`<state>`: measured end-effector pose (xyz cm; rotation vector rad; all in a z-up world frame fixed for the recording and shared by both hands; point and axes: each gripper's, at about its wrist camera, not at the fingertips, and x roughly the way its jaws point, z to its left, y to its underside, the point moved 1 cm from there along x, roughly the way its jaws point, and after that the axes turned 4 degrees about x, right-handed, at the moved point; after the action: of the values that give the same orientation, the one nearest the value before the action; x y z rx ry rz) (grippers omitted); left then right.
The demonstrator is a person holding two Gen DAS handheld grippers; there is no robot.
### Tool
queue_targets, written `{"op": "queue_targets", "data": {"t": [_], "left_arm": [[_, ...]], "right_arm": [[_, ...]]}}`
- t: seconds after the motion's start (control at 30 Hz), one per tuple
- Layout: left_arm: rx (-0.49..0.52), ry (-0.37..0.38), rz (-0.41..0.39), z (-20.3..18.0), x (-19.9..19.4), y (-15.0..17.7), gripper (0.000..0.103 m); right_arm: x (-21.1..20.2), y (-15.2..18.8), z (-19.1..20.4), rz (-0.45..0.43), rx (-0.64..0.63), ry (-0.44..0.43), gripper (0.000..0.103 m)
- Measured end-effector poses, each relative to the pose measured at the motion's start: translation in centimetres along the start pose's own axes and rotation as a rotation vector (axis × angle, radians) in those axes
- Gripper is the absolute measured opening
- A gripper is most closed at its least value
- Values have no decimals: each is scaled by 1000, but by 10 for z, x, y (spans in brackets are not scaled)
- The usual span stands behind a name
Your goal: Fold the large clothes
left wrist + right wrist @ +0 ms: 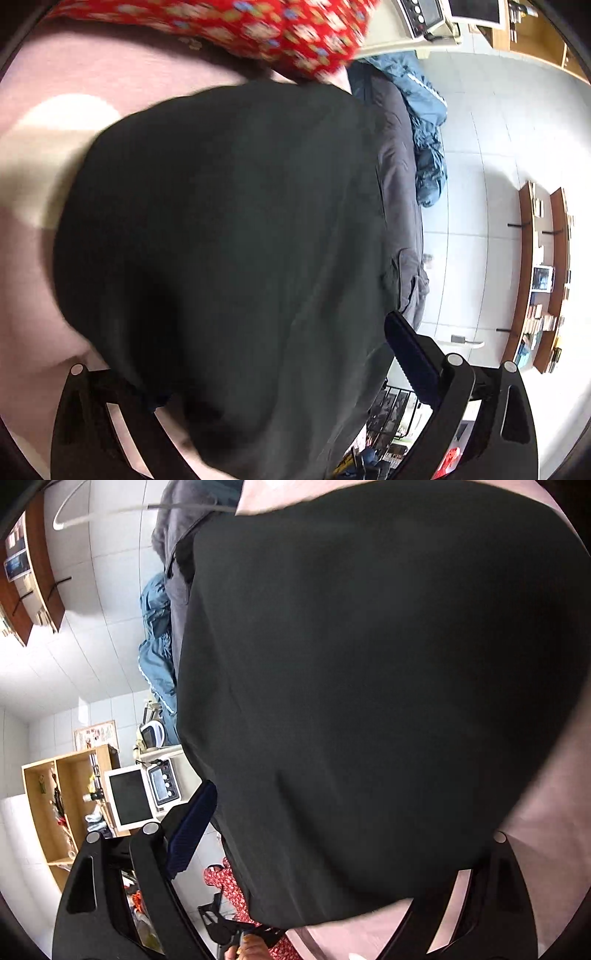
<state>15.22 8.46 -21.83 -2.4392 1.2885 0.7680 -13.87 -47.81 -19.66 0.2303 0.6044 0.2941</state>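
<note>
Dark cloth [229,258] draped over pink bed [55,258], filling both views. Soft, limp, prob light; best pinched at edge/corner. L gripper [258,387] & R gripper [343,849]: fingers spread wide, cloth between, actual grip can't tell.

Both of your wrist views are bright, daylight-toned and strongly fisheye: straight floor tile [480,177] seams bow, and black vignette rings the corners. Ahead of your tongs the dark garment [229,258] reads nearly featureless, its edges smeared by motion blur. A glare patch whitens the pink sheet [66,122] beyond the left tongs; the red patterned cloth [258,29] is blurred.
</note>
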Motion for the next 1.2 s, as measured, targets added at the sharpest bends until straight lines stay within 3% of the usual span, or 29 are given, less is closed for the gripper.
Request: {"op": "queue_targets", "data": {"t": [0.07, 0.2, 0.27, 0.3, 0.33, 0.37, 0.4, 0.47, 0.53, 0.73, 0.97, 1.07, 1.2], "left_arm": [[2, 4, 13, -6, 13, -5, 96], [3, 43, 35, -20, 37, -12, 94], [41, 8, 55, -28, 46, -10, 85], [57, -14, 66, -27, 47, -8, 69], [72, -46, 78, -28, 47, -5, 50], [84, -69, 85, -30, 49, -5, 42], [98, -88, 94, -31, 50, -4, 31], [90, -75, 109, -30, 48, -6, 27], [89, -69, 118, -31, 45, -6, 18], [287, -76, 143, -80, 25, 4, 11], [444, -75, 158, -126, -18, 39, 10], [452, -94, 192, -127, -35, 59, 9], [495, -186, 269, -115, -46, 95, 9]], "right_arm": [[9, -2, 7, -26, 9, 23, 95], [17, -3, 19, -68, 57, 62, 95], [20, -2, 24, -82, 60, 105, 91], [20, -1, 26, -84, 52, 129, 88], [19, 0, 28, -85, 40, 161, 76], [18, 2, 32, -81, 19, 196, 53], [20, 3, 33, -67, 10, 189, 42], [25, 2, 37, -26, 7, 160, 25], [28, 2, 43, -10, -11, 179, 17], [17, 11, 86, 3, -173, 248, 8], [-36, 34, 124, 28, -295, 229, 7], [-71, 48, 115, 35, -285, 235, 7], [-109, 68, 86, 41, -228, 265, 7]]}}
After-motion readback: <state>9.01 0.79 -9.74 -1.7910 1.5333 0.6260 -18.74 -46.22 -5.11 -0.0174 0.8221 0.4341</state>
